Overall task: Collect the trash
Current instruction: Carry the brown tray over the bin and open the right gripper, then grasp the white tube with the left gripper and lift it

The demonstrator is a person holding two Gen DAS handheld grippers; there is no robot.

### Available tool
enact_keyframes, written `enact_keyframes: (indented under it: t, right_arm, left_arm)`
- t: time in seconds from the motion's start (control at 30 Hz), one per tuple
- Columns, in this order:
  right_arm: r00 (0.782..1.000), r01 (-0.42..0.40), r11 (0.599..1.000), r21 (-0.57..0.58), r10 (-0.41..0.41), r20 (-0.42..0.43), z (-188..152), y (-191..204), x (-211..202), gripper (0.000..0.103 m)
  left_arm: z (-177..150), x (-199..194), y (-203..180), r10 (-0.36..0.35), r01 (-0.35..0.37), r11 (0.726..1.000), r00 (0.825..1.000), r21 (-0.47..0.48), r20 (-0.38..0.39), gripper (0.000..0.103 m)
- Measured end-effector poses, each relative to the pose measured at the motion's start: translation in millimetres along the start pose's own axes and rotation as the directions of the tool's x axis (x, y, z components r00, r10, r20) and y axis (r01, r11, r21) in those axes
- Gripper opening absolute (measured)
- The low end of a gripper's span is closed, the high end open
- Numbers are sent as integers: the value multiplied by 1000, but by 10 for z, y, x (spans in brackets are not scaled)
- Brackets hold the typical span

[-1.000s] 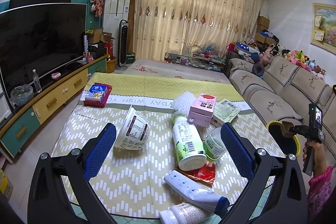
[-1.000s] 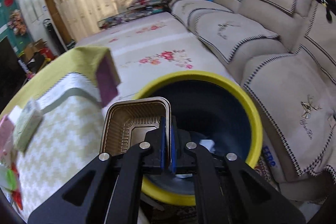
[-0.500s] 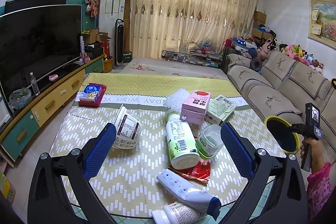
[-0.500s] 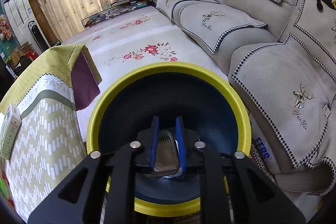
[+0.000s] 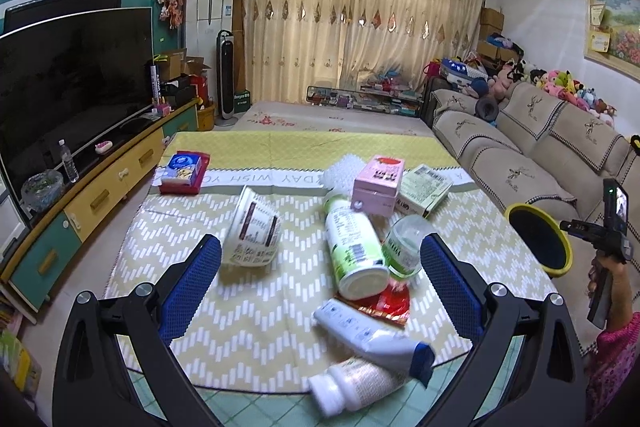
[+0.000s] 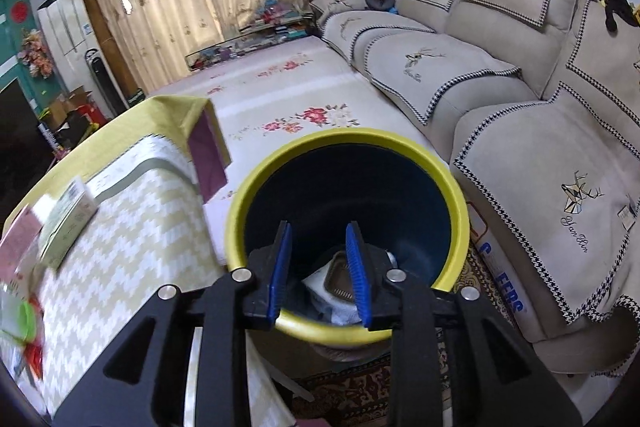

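Note:
My right gripper (image 6: 320, 267) is open and empty over the near rim of the yellow-rimmed dark bin (image 6: 456, 187). A brown plastic tray (image 6: 338, 277) lies inside the bin on white trash. The bin also shows in the left wrist view (image 5: 560, 247) beside the table's right edge. My left gripper (image 5: 320, 263) is open and empty above the table. Below it lie a paper cup (image 5: 252, 227), a green-labelled bottle (image 5: 354, 247), a small jar (image 5: 404, 247), a red wrapper (image 5: 386, 301), a white tube (image 5: 368, 331) and a white bottle (image 5: 352, 385).
A pink box (image 5: 378, 185), a green-white box (image 5: 424, 189) and a red tissue box (image 5: 182, 171) sit farther back on the table. A beige sofa (image 6: 520, 107) stands right of the bin. A TV cabinet (image 5: 80, 195) runs along the left.
My right gripper opened and let go of the brown tray, which now lies in the bin. It has drawn back from the bin. The left gripper shifted slightly over the table.

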State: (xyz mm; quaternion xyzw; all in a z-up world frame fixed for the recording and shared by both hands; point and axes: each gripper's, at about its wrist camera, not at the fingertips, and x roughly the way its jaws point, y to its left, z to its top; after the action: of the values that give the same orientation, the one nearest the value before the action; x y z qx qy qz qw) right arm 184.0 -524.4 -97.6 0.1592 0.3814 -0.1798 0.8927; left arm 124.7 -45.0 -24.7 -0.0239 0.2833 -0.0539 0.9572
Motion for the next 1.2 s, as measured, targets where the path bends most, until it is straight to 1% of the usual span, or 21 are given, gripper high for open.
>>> enact_keyframes:
  t: [0.13,0.3,0.33,0.4,0.5,0.6,0.67,0.77,1.0,1.03,1.1,1.17,1.2]
  right_arm:
    - [1000,-26,1000,-10,26,9,-87,67,-136,28]
    - [999,-44,999,-22,45,17,-132,148,-220,28]
    - [999,-50,998,-23,51,17,-136,164,-231,28]
    - [998,-61,998,-25,62,16,-147,179,-237,28]
    - [997,-80,996,-31,80,7,-176,214,-218,28]
    - [996,-92,995,-31,92,-2,-202,220,-204,28]
    - [995,-99,995,-26,99,-5,-220,210,-198,28]
    - [995,-103,994,-21,103,-7,-233,190,-190,28]
    - [994,-110,994,-8,110,-11,-240,145,-165,28]
    - [994,-111,994,-6,111,-12,-240,134,-162,28]
    - [994,-112,994,-2,112,-12,-241,105,-153,28]
    - [993,-114,993,2,114,-14,-240,84,-145,28]
    - [993,-117,993,4,117,-15,-241,79,-139,28]
  left_arm:
    - [-82,-53,-18,-31,32,999,999,11,-41,98]
    - [-241,-157,-248,-86,90,994,994,60,-73,98]
    - [-284,-172,-317,-100,106,992,992,67,-82,97]
    - [-340,-168,-419,-112,121,989,989,87,-100,92]
    - [-432,-91,-550,-88,105,987,987,123,-133,86]
    - [-474,39,-550,-96,114,989,979,96,-182,79]
    - [-494,128,-539,-83,102,991,975,84,-205,69]
    - [-525,244,-505,-94,109,993,968,53,-235,63]
    - [-553,420,-540,-79,96,994,957,50,-280,58]
    - [-551,440,-540,-77,94,994,955,47,-287,55]
    - [-557,461,-531,-73,90,995,953,43,-292,54]
    - [-558,483,-528,-72,88,995,952,41,-296,49]
    - [-560,488,-528,-72,88,995,952,41,-297,49]
